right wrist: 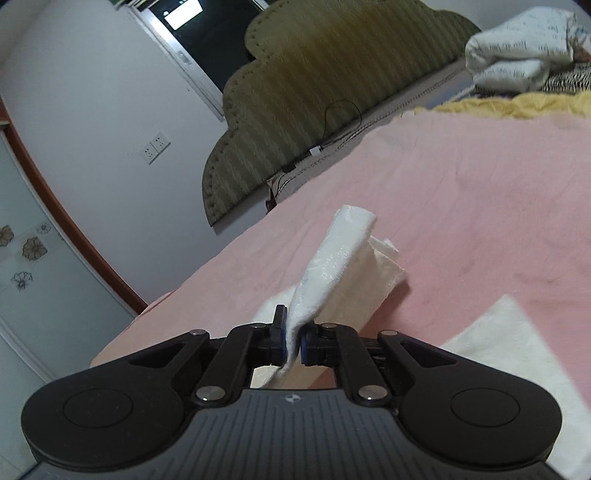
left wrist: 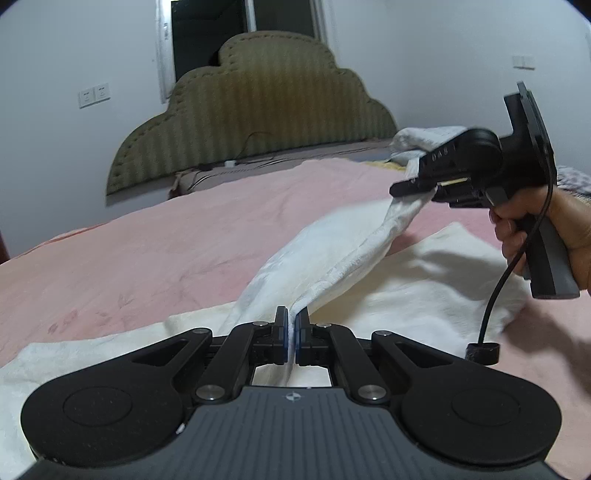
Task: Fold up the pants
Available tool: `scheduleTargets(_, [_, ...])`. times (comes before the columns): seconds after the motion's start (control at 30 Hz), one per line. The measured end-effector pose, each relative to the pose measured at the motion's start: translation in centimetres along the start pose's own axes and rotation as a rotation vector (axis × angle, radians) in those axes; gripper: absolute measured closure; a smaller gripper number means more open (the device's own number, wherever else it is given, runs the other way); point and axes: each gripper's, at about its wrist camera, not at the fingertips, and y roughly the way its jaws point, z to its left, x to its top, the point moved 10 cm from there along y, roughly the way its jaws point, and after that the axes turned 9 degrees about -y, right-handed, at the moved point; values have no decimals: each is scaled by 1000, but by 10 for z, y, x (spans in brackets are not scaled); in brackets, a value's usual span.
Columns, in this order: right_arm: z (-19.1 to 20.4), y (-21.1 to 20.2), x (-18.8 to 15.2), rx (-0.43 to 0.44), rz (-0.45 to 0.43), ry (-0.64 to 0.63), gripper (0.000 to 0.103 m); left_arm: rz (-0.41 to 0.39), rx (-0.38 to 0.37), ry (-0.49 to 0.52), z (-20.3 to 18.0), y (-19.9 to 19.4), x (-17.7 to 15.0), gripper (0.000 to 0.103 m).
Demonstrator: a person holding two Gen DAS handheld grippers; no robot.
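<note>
Close to the camera, the left gripper (left wrist: 293,334) is pressed together on a thin edge of the white pants (left wrist: 325,266). The cloth sits tight between its two blue pads. From there the pants rise in a long soft strip, up and to the right, off the bed.

At the far end of that strip, the right gripper (left wrist: 413,184) pinches the other part of the pants. A hand (left wrist: 554,229) holds its handle, and a black cord (left wrist: 509,266) hangs down from it. In the right wrist view, the right gripper is squeezed on a fold of the white cloth, and the cloth stands up past its fingers.

The rest of the pants lies flat on the pink bedsheet (left wrist: 147,258), under the lifted strip.

Farther back, a green striped headboard (left wrist: 258,103) leans on the white wall. A rolled white blanket (right wrist: 517,48) sits at the far corner of the bed. A dark window (left wrist: 210,33) is behind the headboard.
</note>
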Motion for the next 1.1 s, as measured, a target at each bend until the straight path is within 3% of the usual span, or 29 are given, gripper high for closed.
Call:
scheduleTargets(0.17, [-26,-42,-21,-20,18,47,96,12,-96,71,-28,-16,-15,98])
scheduleTargets(0.37, [-49,-77,-46,-63,4,118,96,12,-152,197,-56,-31,-38,98])
scheduleTargets(0.47, [-57,-91,-54,-94,4,122,96,45,-169,209,-59,-24,-47,97])
scheduleTargets(0.63, [-76,-90,-76,-214,99,61,88,138,-162,200,-52,-2,-65,95])
scheduleTargets(0.7, [-77,-99,-75,-208,82,87,87,128,-171,204,-53,-7,-64,79])
scheduleTargets(0.77, [-82,-112,-69,-251,34,103,86,97,-184,196,-52,-16,-55,78])
scheduleTargets(0.8, [-85,-120,-62,-330,4,87,82,82,-196,176,-53,-21,-49,72])
scheduleTargets(0.83, [-86,-125,-56,-407,-10,63,71,66,-207,148,-53,-27,-44,68])
scheduleTargets(0.87, [-83,-128,-49,-461,-15,35,60,47,-213,114,-53,-33,-39,57])
scheduleTargets(0.9, [-75,-129,-43,-446,-33,7,30,23,-204,79,-48,-37,-33,44])
scheduleTargets(0.93, [-62,-128,-38,-386,-67,-18,13,-2,-179,49,-42,-37,-26,38])
scheduleTargets(1.0, [-33,-125,-30,-291,-98,-112,7,-45,-107,5,-26,-37,-17,28])
scheduleTargets(1.1, [-2,-121,-29,-345,-103,-283,0,-24,-22,-50,-5,-31,-15,27])
